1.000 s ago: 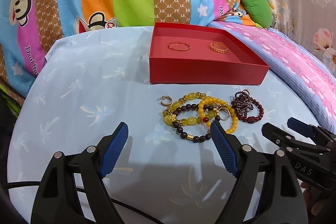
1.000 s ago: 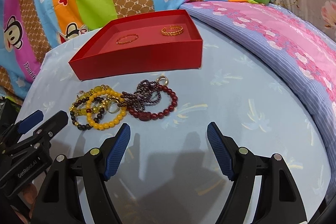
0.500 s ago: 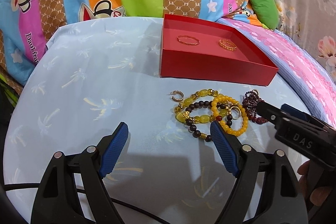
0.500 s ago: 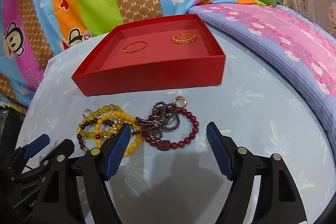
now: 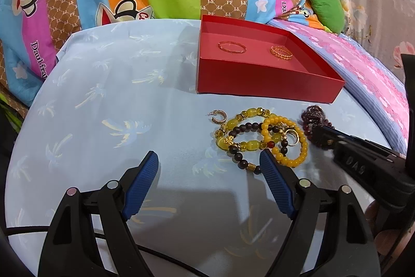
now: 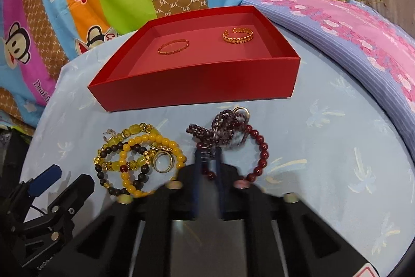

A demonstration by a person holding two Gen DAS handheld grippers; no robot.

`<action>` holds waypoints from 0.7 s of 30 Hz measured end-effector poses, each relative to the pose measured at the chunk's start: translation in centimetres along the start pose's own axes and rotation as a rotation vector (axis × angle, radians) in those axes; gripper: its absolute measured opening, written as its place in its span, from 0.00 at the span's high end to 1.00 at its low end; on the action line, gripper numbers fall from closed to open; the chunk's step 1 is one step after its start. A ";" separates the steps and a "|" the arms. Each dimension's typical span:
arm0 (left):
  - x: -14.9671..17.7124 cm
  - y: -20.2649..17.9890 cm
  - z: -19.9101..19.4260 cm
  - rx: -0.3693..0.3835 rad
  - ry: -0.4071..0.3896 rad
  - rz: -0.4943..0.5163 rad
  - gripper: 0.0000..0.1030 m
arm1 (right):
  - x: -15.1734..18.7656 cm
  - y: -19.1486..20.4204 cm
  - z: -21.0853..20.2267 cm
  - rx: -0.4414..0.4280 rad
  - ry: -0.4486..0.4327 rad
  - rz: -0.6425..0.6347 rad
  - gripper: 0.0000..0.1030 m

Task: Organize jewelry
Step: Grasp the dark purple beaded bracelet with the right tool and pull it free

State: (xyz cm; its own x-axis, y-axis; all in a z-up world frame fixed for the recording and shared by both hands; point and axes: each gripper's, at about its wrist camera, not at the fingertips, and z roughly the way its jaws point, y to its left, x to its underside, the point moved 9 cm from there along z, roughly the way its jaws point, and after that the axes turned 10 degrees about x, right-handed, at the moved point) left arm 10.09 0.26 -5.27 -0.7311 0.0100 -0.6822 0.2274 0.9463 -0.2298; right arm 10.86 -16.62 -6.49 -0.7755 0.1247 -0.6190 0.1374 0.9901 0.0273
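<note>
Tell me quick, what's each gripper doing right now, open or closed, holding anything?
Left gripper: open, holding nothing.
Right gripper: closed on the dark red beaded bracelet on the light blue sheet.

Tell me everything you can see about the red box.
The shallow red cardboard-looking box is open-topped and lidless, with low walls and a matte red floor. It sits flat on the light blue palm-print cloth, behind the pile of beaded bracelets. Inside lie a thin gold bangle and a braided gold ring, apart from each other.
</note>
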 end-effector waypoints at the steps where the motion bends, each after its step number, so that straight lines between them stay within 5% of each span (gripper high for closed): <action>1: 0.0 0.0 0.0 0.000 0.001 0.001 0.26 | 0.0 -0.2 -0.1 -0.004 -0.003 0.008 0.96; 18: 0.1 0.0 0.1 -0.002 0.006 0.003 0.26 | 1.6 -5.4 -2.7 0.015 -0.018 0.116 0.96; 21: 0.1 0.0 0.1 -0.002 0.010 0.002 0.26 | 1.9 -5.4 -2.9 0.038 -0.023 0.097 0.89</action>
State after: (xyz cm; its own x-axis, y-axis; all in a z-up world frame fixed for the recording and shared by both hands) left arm 10.07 0.18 -5.42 -0.7369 0.0149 -0.6759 0.2273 0.9470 -0.2270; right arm 6.89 -21.57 -5.52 -0.7429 0.2181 -0.6329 0.2351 0.9702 0.0584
